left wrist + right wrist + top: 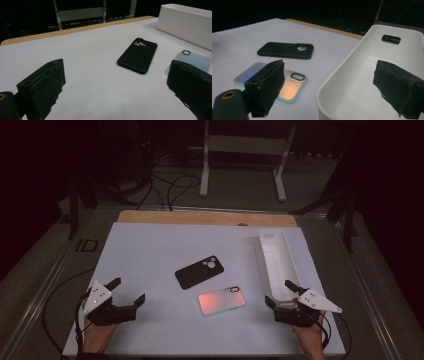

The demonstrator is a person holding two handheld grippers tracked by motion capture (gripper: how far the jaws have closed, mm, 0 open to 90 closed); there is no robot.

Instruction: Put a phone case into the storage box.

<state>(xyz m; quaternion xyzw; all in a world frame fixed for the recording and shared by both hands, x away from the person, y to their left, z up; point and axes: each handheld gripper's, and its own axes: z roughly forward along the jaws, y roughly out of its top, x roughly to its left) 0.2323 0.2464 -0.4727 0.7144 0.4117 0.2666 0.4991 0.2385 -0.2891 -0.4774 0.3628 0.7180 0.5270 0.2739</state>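
black padded jaws of your left gripper (128, 290) stand wide apart with nothing between them, low over the white table mat (150, 250), well left of the matte black phone case (199, 272). just beyond it lies the iridescent pink-tinted clear phone case (221, 300). your right gripper (282, 293) is spread wide too, empty, at the near end of the long white plastic tray (270, 242).

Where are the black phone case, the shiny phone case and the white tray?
black phone case (198, 272): high view, middle of its back.
shiny phone case (221, 300): high view, middle of its back.
white tray (342, 68): right gripper view, its left wall.
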